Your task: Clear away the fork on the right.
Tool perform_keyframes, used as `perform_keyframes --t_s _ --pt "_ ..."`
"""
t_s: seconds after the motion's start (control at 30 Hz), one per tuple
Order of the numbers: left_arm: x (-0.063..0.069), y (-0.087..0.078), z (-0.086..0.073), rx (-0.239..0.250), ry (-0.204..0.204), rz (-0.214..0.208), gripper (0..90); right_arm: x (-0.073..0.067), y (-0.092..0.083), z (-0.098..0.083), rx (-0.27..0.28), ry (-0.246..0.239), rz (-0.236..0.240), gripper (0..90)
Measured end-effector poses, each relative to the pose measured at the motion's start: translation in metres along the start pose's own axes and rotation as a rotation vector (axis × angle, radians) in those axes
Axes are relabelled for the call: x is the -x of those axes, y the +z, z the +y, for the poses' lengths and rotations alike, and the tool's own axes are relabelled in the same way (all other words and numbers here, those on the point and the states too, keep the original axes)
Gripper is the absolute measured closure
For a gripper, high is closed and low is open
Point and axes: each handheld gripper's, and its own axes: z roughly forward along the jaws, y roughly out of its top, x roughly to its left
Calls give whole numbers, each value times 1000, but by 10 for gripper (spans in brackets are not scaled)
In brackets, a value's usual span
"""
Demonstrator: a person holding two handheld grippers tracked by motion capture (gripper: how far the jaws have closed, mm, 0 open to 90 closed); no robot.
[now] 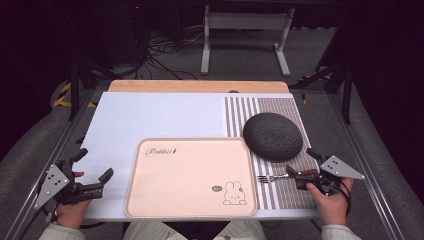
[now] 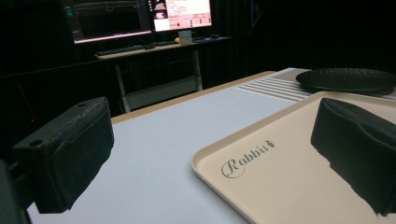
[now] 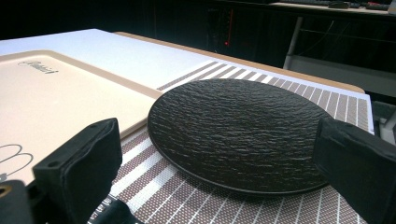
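A: What do I have at the middle of the table?

B: In the high view I see a beige tray [image 1: 192, 175] in the lower centre of the frame. It lies flat on the white table surface [image 1: 150, 117]. It has a script word printed near its upper left corner and a small rabbit drawing [image 1: 234, 193] near its lower right corner. Nothing lies in it.

A: And to the right of it?

B: A striped placemat [image 1: 280, 187] covers the right part of the table. On it sits a dark round plate [image 1: 273, 136] with rough texture, just beside the upper right corner of the tray. Below the plate, a fork [image 1: 287, 176] with a dark handle lies on the placemat, tines pointing left toward the tray edge.

A: How are my tongs?

B: My left gripper [image 1: 95, 172] is in the lower left of the high view, over the white surface, apart from the tray. Its jaws stand wide apart and hold nothing; in the left gripper view I see the tray corner between them. My right gripper [image 1: 309, 161] is in the lower right, over the placemat. In the right gripper view its jaws are also apart, with the plate between them farther off. It sits just beside the fork handle; I cannot tell if it touches the fork.

A: Behind the table?

B: A wooden strip [image 1: 200, 86] along the far edge, then a dark floor with cables [image 1: 165, 50].
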Motion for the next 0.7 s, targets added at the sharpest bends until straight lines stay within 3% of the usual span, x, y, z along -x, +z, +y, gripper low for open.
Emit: perform_keyframes --t_s 0.7 --pt "0 -1 0 -16 -10 6 0 1 1 1 -4 6 7 26"
